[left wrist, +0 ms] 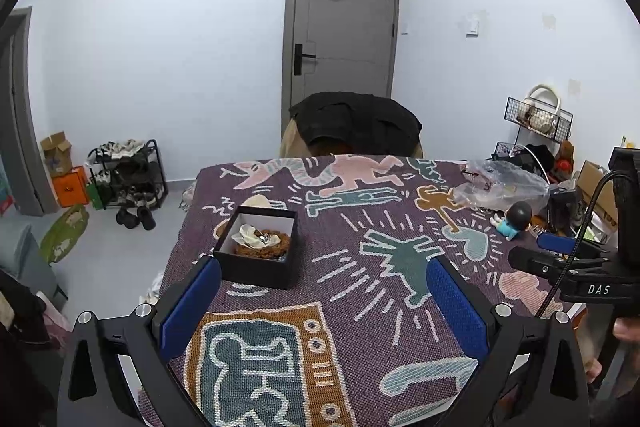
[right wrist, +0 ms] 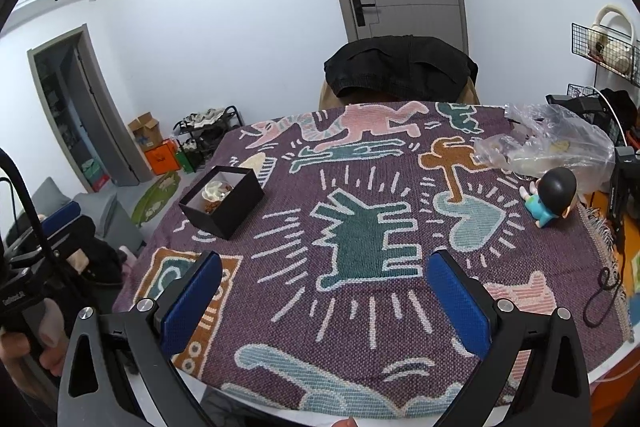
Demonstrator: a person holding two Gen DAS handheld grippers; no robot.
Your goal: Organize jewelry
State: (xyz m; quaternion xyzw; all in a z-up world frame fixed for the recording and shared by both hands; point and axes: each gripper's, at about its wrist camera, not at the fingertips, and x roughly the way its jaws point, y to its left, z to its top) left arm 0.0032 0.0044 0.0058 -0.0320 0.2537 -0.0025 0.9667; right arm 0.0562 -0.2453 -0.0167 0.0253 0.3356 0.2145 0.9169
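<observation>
Our jaws stand wide apart on both sides, holding nothing: the left gripper (left wrist: 323, 281) hovers over the near edge of the patterned blanket (left wrist: 352, 227), and the right gripper (right wrist: 324, 277) hangs over the same blanket (right wrist: 360, 307) a little to the right, its blue pads (right wrist: 456, 299) spread above the woven figures. In the left view we also see the right gripper from the side, off to the right above the cloth.

Just past our left finger sits the black jewelry box (left wrist: 258, 253), open at the top, resting on the blanket. Inside it we see a brown beaded bracelet (left wrist: 264, 247) coiled along the bottom, with a pale crumpled piece and some small silver bits on top; what those are we cannot tell. From the right view the box (right wrist: 222, 201) lies well to the left and farther off.

Further right lie a small doll (right wrist: 554, 197) in blue and a crumpled clear plastic bag (right wrist: 552, 143). Beyond the far edge a chair draped with a black jacket (left wrist: 356, 121) stands before the grey door (left wrist: 344, 15).
</observation>
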